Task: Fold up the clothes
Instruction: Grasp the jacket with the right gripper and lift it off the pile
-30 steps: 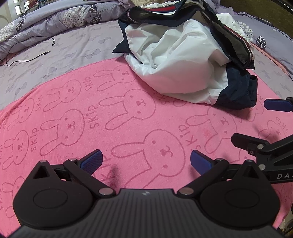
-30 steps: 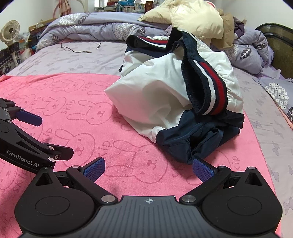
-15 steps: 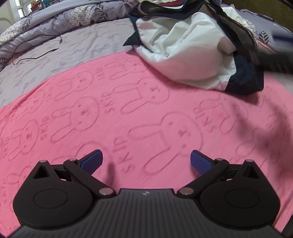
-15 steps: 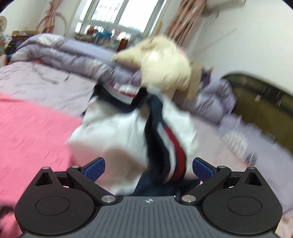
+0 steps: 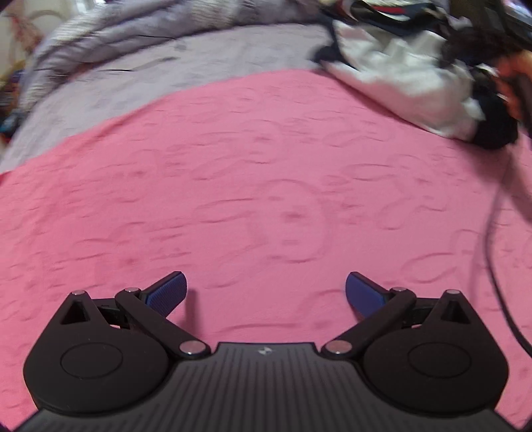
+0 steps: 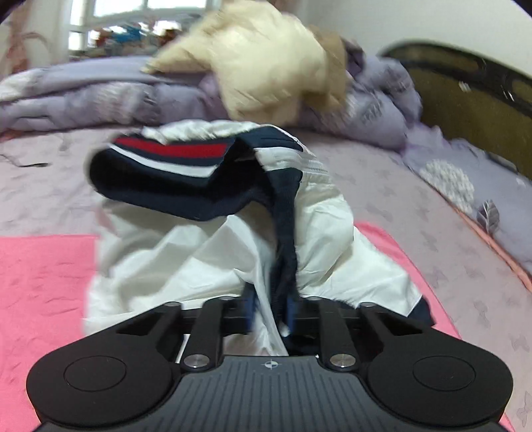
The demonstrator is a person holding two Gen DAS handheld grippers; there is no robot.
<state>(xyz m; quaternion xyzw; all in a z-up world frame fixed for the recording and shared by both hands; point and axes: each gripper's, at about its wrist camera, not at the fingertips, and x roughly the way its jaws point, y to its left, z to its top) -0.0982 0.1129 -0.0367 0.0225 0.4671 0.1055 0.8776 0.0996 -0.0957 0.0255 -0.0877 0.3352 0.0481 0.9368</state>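
While the left hand-held gripper [image 5: 266,292] hangs over bare pink towel [image 5: 232,186] with its blue pads spread wide and nothing between them, the right hand-held gripper [image 6: 268,307] has just been closing, and its pads now pinch a fold of the jacket [image 6: 232,246]. White cloth and a dark navy band run down together into the narrow gap between the pads.

The jacket lies crumpled on the bed, partly on the far right part of the towel and partly on the lilac sheet [image 6: 382,172] beyond it. In the right wrist view its navy collar with a red and white stripe [image 6: 173,151] arches up above the white body, and a navy hem shows low at the right, just beside the gripper's frame. In the left wrist view the same jacket [image 5: 405,76] sits at the upper right, well apart from the left gripper, and a blurred hand [image 5: 513,83] shows at its right edge. A thin dark cable [image 5: 492,252] trails down the right side of that view over the towel.

Behind the jacket a cream garment [image 6: 266,63] is heaped on a rumpled lilac quilt [image 6: 83,96], with a dark headboard [image 6: 472,93] at the right and a window [image 6: 139,20] at the upper left. Both views are blurred.
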